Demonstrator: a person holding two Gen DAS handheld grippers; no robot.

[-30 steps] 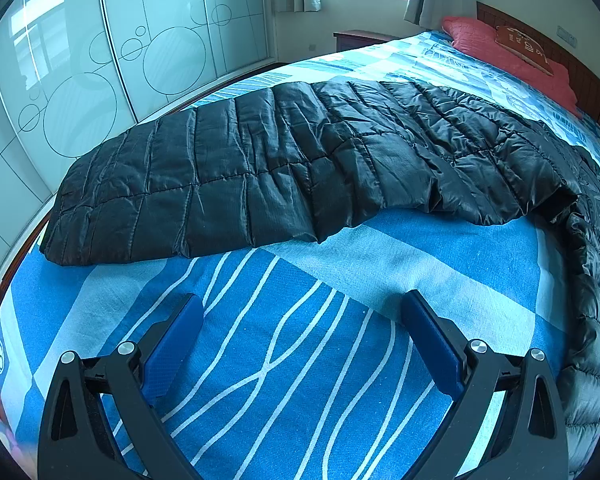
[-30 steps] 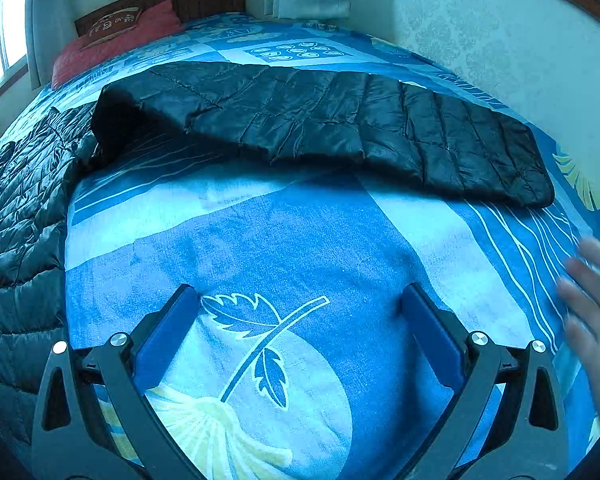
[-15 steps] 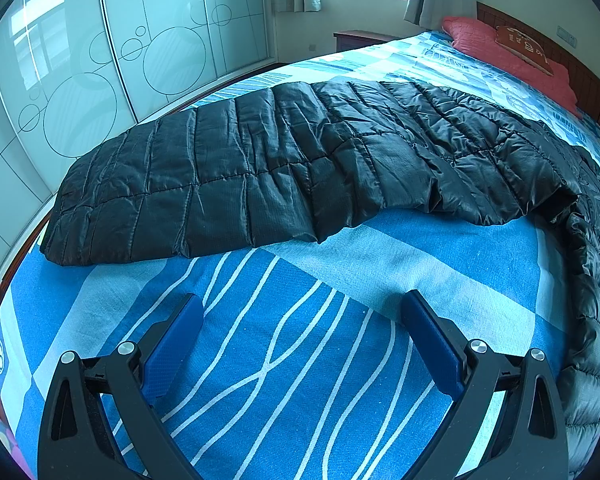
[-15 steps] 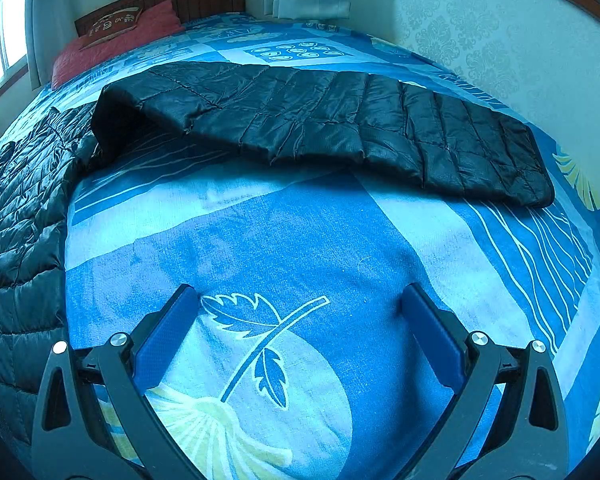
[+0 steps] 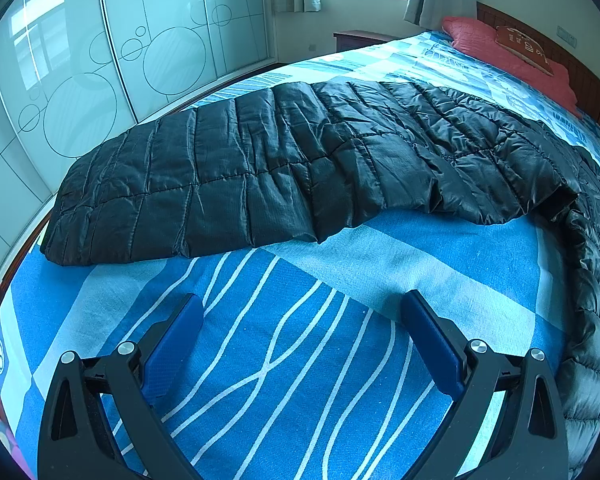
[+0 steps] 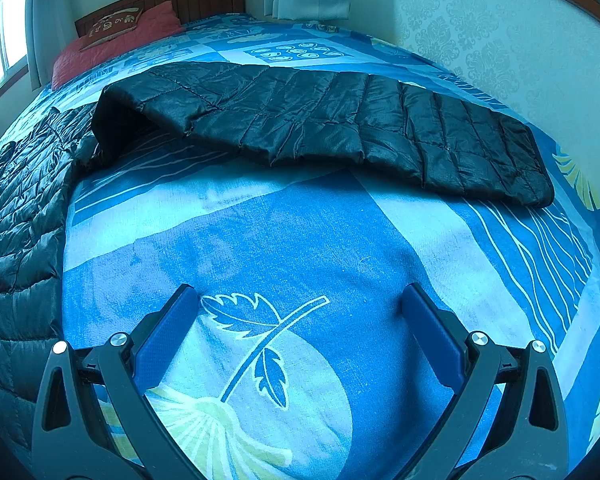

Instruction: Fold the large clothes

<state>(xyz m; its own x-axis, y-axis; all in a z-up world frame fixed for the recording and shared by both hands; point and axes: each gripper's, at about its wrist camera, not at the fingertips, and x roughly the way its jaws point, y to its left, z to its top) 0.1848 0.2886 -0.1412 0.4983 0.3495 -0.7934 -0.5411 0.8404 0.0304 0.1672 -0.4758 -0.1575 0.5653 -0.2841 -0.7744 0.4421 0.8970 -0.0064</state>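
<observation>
Black quilted coat [image 6: 340, 128] across bedspread [image 6: 300, 240]

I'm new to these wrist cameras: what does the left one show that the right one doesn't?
Only the left wrist view shows the glass wardrobe doors and the left gripper, open. Only the right wrist view shows the patterned wall and the right gripper, open. Both show the black puffer coat with sleeves spread, the blue bedspread and the red pillow.

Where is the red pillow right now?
The red pillow lies at the head of the bed, against the wooden headboard: top right in the left wrist view, top left in the right.
</observation>
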